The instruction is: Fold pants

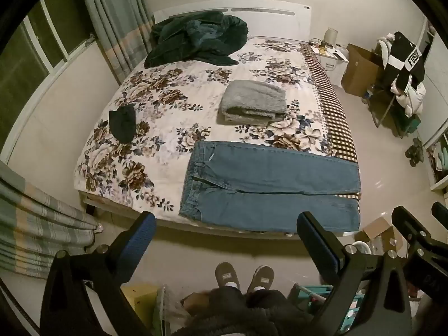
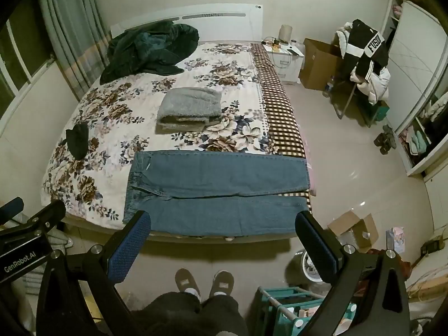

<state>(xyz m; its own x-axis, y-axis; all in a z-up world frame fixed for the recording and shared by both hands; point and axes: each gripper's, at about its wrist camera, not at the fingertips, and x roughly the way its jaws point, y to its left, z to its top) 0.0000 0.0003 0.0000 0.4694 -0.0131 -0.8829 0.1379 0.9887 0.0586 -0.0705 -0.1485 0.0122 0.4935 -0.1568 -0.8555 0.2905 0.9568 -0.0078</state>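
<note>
Blue jeans (image 1: 268, 187) lie spread flat along the near edge of the floral bed (image 1: 156, 106), waistband to the left, both legs running right, side by side. They also show in the right wrist view (image 2: 215, 190). My left gripper (image 1: 226, 224) is open and empty, held above the floor in front of the bed edge, short of the jeans. My right gripper (image 2: 224, 224) is open and empty at the same height, to the right of the left one. Its fingers (image 1: 414, 226) show at the right edge of the left wrist view.
A folded grey blanket (image 1: 253, 102), a small dark garment (image 1: 123, 123) and a dark green heap (image 1: 196, 37) lie on the bed. The person's slippered feet (image 1: 243, 275) stand before it. Cardboard boxes (image 2: 355, 229), a teal rack (image 2: 296, 308) and a clothes-laden chair (image 2: 364, 64) stand at right.
</note>
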